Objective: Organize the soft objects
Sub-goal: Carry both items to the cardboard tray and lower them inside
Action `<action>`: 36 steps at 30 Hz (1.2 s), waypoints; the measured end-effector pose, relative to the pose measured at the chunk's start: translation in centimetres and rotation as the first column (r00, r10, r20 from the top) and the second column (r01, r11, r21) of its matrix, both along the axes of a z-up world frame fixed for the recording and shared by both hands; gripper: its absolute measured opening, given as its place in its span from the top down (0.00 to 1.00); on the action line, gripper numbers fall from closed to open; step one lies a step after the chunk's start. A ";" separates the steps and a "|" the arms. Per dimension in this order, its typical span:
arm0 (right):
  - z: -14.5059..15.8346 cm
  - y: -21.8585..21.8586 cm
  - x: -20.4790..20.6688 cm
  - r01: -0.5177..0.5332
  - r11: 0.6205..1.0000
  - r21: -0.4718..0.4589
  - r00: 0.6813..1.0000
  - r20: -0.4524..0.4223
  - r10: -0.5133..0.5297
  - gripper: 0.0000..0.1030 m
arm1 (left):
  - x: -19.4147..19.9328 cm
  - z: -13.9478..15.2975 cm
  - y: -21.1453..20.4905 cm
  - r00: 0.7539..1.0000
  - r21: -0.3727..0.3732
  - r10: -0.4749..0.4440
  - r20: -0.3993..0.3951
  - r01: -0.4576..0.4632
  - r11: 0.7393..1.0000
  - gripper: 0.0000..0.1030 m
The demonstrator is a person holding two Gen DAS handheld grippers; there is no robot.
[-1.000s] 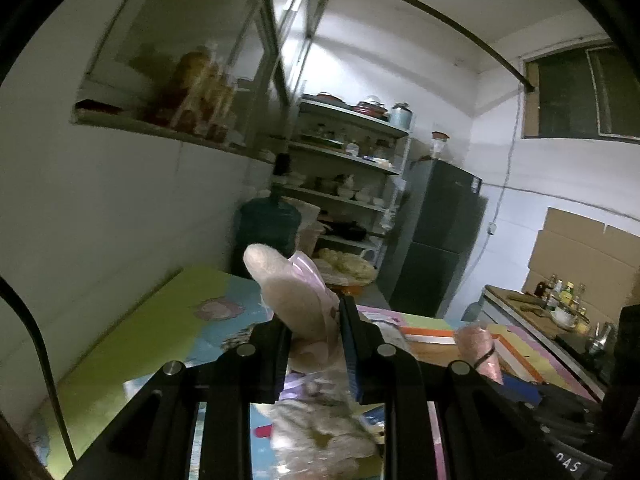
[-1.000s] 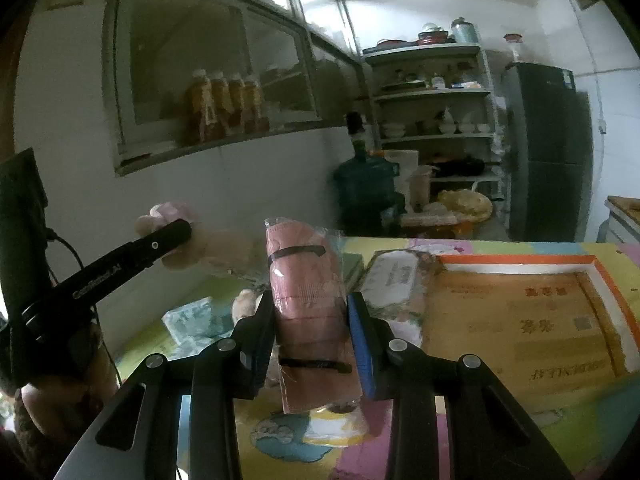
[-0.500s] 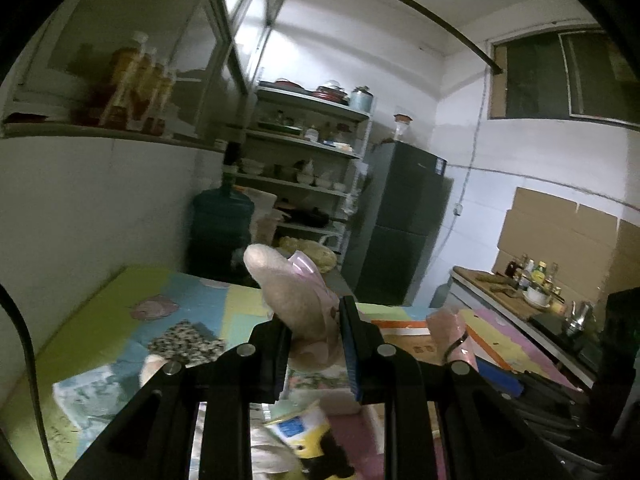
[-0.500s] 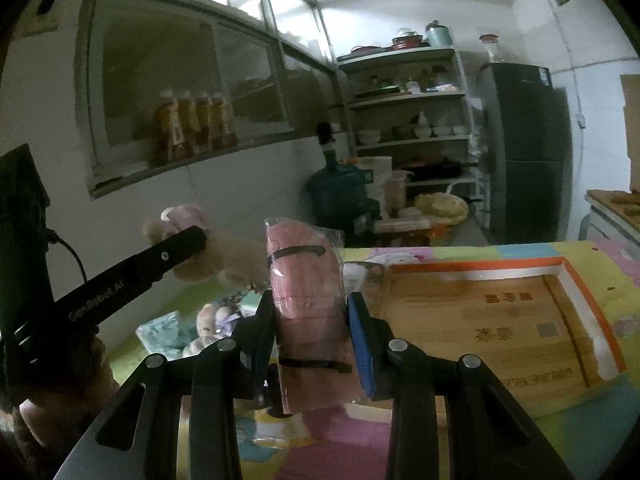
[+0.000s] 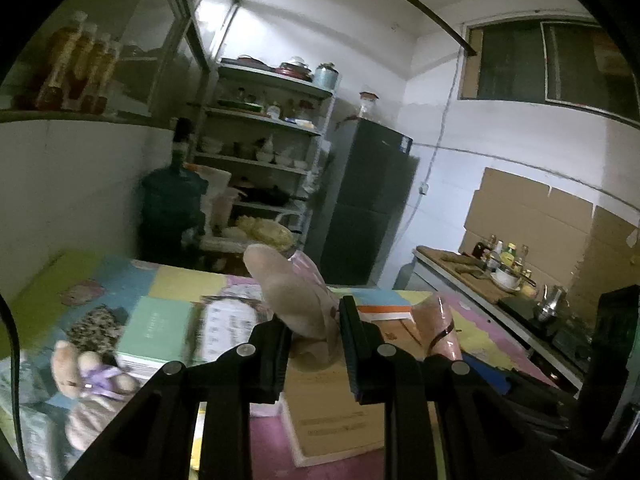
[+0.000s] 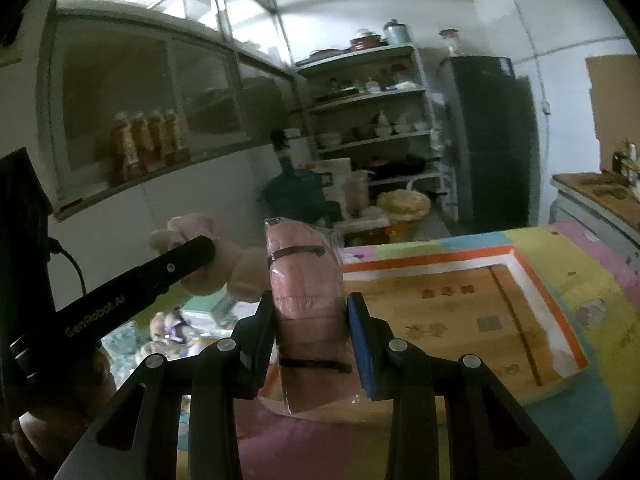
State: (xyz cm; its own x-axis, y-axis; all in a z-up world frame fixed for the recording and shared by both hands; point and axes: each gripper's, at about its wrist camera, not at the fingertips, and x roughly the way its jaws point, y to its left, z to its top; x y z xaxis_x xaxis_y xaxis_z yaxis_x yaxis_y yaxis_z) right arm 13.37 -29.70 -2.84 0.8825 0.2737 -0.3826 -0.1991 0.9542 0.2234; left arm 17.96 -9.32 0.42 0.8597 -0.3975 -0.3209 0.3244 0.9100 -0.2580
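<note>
Readable text: one brand name only

The left gripper [image 6: 208,249] carries white letters "GenRobot.AI" along its black finger. The flat wooden box [image 6: 472,312] has printed characters, too blurred for reading.

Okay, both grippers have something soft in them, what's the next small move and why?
Probably carry the right gripper forward and lower the wrapped pink roll onto the flat cardboard box. Its jaws are shut on the roll, which is held above the box's near edge. The left gripper, clamped on the plush toy, is also above the mat.
</note>
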 end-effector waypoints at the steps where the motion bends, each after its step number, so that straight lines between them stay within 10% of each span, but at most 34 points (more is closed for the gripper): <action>1: -0.2 -0.6 -0.1 0.009 1.000 0.003 1.000 -0.002 -0.009 0.65 | 0.2 -0.1 -0.5 1.000 0.002 -0.007 -0.004 0.007 1.000 0.76; 36: -4.1 -13.0 1.9 0.242 0.970 -0.019 0.959 -0.150 -0.242 0.65 | 5.6 -5.7 -12.9 0.963 0.036 -0.172 -0.206 0.183 0.982 0.77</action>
